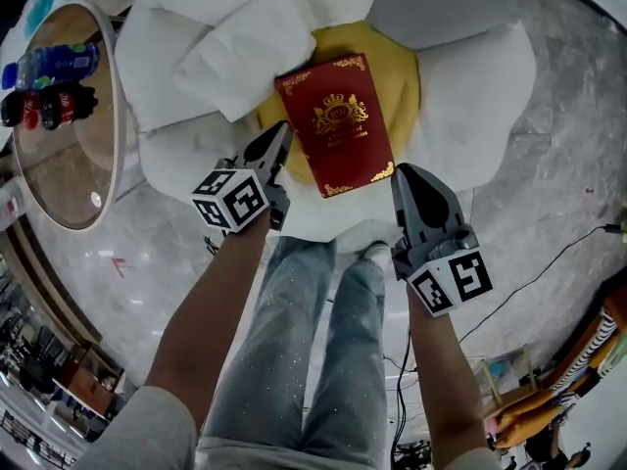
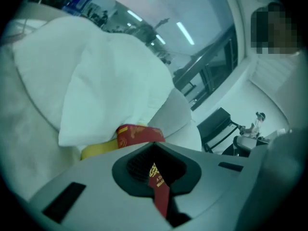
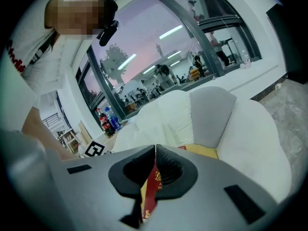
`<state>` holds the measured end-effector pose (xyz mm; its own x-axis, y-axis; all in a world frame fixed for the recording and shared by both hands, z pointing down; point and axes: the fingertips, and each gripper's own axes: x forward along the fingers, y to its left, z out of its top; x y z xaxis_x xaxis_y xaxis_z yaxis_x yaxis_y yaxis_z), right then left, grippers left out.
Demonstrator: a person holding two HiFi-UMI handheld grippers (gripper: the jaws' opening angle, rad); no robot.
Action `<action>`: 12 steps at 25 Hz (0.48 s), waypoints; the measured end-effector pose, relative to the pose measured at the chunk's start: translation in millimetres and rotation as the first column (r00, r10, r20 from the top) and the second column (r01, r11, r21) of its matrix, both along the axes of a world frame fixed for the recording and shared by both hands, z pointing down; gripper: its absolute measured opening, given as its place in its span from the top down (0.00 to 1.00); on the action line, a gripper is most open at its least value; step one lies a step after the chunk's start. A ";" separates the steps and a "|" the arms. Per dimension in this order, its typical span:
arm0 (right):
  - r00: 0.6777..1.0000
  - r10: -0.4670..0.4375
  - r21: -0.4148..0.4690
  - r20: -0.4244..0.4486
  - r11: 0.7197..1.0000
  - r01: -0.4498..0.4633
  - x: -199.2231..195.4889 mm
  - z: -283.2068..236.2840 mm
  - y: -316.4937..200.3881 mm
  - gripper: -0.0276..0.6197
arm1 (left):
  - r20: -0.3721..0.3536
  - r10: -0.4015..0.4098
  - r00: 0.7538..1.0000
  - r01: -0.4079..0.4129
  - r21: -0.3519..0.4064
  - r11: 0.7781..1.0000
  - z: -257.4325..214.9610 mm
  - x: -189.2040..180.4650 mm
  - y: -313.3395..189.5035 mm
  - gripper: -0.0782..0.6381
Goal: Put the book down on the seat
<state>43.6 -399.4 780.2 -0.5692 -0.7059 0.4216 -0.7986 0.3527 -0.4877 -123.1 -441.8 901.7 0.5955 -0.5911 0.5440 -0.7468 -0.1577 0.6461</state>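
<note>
Jaws pinched shut on the red book, left gripper on one side edge, right gripper on the opposite near corner, likely to keep it level, straight ahead over the seat, white cushion beyond left.

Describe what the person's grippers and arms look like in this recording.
The left gripper and right gripper are matching grey plastic shells that taper toward the tips, with dark ribbed pads inside. Each carries a white marker cube printed with black squares. The forearms are bare, and a light grey sleeve shows at the upper arm. No cables are visible on them.
</note>
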 end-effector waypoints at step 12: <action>0.998 0.057 0.100 -0.025 0.994 -0.054 0.2 -38.2 10.9 0.91 | 0.239 -0.022 0.971 -0.072 0.377 0.924 -111.0 -23.3 -5.5 0.87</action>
